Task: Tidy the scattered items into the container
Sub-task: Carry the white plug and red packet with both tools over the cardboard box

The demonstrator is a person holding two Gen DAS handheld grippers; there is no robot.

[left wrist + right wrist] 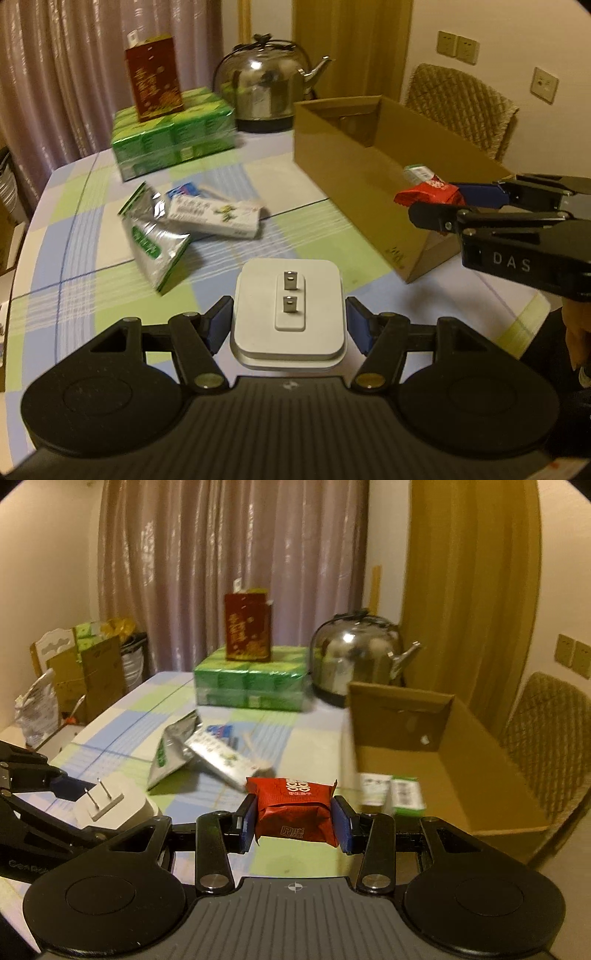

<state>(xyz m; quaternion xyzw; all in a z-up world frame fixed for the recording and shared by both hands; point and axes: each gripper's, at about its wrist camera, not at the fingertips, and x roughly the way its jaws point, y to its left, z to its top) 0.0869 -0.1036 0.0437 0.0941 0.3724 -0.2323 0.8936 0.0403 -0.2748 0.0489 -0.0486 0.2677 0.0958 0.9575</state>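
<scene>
the left gripper (288, 325) is clamping a white plug-in charger (289, 306) between its blue pads, the two metal prongs facing the camera, and is holding it above the checked tablecloth (85, 258). the right gripper (294, 821) is pinching a red snack packet (295, 808) by its two sides, with white characters showing on the wrapper. in the left wrist view that packet is hanging at the near corner of the open cardboard box (354, 162), level with its rim; whether it is over the inside or just outside cannot be told. the box is standing on the right side of the table, and inside it, in the right wrist view, a white carton (375, 788) and a green-and-white carton (406, 792) are lying side by side on the floor of the box. still scattered on the cloth to the left of the box are a silver-and-green foil pouch (155, 236), a long white-and-green carton (218, 219) leaning against it, and a small blue item (184, 191) just behind. at the far edge of the table a steel kettle (266, 88) is sitting beside a wrapped block of green packs (173, 136), with a red box (153, 83) standing upright on top.
</scene>
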